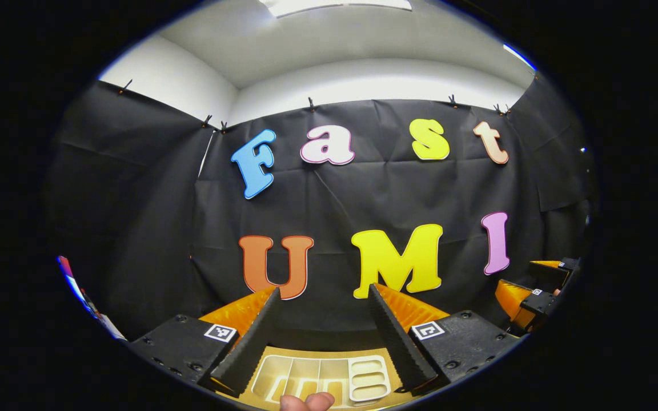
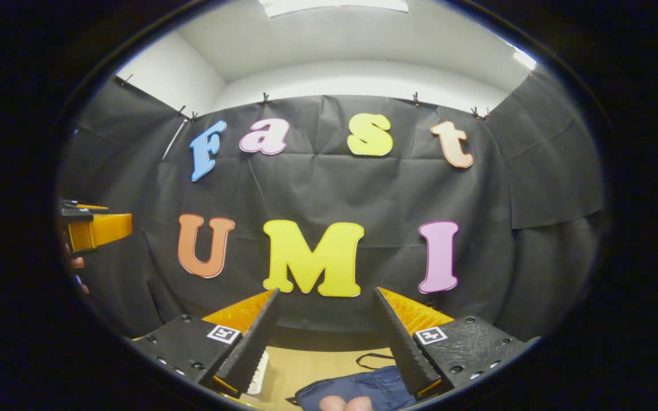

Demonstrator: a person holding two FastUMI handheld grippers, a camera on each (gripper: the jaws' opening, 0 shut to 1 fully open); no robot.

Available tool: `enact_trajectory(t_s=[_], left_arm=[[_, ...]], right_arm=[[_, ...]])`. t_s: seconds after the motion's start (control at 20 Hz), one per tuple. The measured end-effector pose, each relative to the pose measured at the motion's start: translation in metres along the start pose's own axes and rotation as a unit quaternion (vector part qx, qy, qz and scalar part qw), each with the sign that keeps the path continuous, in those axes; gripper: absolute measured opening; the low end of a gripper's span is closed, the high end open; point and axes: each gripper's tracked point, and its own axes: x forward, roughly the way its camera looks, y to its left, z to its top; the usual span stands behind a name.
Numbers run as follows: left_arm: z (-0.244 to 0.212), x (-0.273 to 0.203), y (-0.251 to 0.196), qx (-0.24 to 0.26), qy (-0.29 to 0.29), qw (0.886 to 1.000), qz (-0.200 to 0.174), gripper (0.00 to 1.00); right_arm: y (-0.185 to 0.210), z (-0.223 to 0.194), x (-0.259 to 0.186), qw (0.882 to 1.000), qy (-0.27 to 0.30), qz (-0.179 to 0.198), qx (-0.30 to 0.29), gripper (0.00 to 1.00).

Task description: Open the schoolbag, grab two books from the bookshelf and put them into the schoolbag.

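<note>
Schoolbag [image 2: 357,385], dark blue, lies low and near in my right gripper view, just below and between the spread, empty fingers of my right gripper [image 2: 325,331], so that hand is nearer it. In my left gripper view, my left gripper [image 1: 324,331], fingers apart and empty, hangs over a cream divided tray [image 1: 283,374] on the wooden table [image 1: 317,353].

Bright overhead light, fisheye-warped edges
</note>
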Motion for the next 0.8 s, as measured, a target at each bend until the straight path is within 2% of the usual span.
enact_trajectory(t_s=[0.25, 0.4, 0.5, 0.8], left_arm=[[0.01, 0.001, -0.004, 0.006, -0.006, 1.0, -0.015, 0.95], [0.012, 0.0, 0.003, -0.005, -0.01, 1.0, -0.006, 0.95], [0.013, -0.002, 0.004, -0.005, -0.015, 1.0, -0.006, 0.95], [0.008, -0.005, -0.013, 0.003, -0.018, 0.999, -0.031, 0.95]], right_arm=[[-0.001, 0.001, -0.002, 1.0, 0.0, 0.002, 0.0, 0.95], [-0.002, 0.002, -0.001, 1.0, 0.001, 0.001, 0.003, 0.98], [-0.005, 0.005, -0.002, 1.0, -0.002, -0.003, 0.004, 0.95], [0.0, 0.012, -0.004, 1.0, -0.009, -0.009, 0.01, 0.98]])
